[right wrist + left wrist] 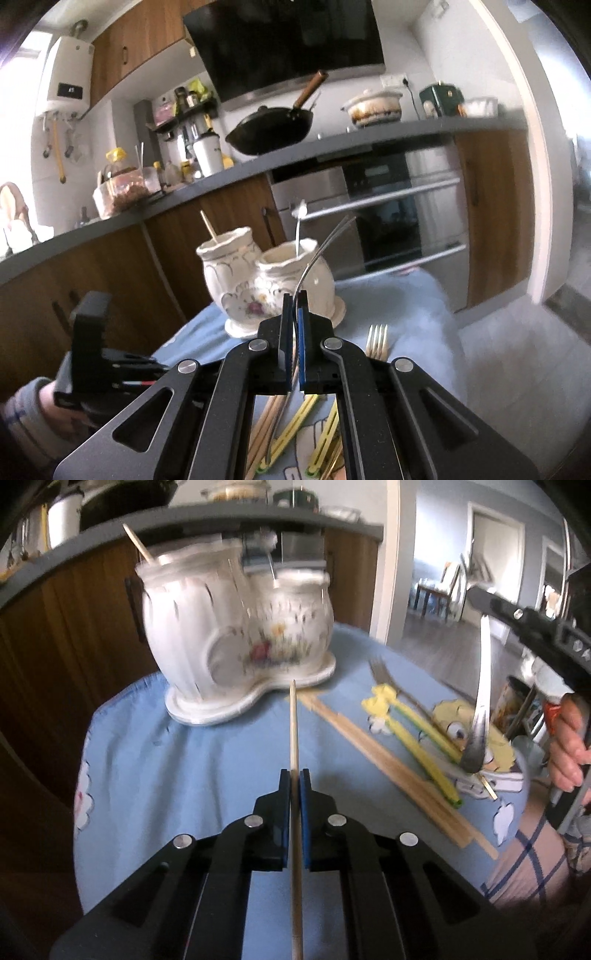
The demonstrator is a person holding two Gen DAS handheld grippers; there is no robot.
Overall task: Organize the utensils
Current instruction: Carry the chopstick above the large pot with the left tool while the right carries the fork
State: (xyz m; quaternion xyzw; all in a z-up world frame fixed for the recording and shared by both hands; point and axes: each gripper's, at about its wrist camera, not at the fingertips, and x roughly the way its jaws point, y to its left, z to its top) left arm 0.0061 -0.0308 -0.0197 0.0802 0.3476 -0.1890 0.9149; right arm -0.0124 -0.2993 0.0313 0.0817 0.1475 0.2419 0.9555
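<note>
Wooden chopstick [294, 731] clamped in left tongs [294, 775]; right tongs [295, 299] pinch spoon [480, 716]; no legible writing.

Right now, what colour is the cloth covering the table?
Light blue, printed with cartoon figures and white clouds: the tablecloth shows best in the left wrist view.

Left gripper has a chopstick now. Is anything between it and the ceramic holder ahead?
Nothing visible blocks it. The left gripper is shut on the wooden chopstick, whose tip points at the ceramic utensil holder across bare blue tablecloth. The taller compartment already holds one chopstick. The right gripper, holding a spoon, is off to the side.
</note>
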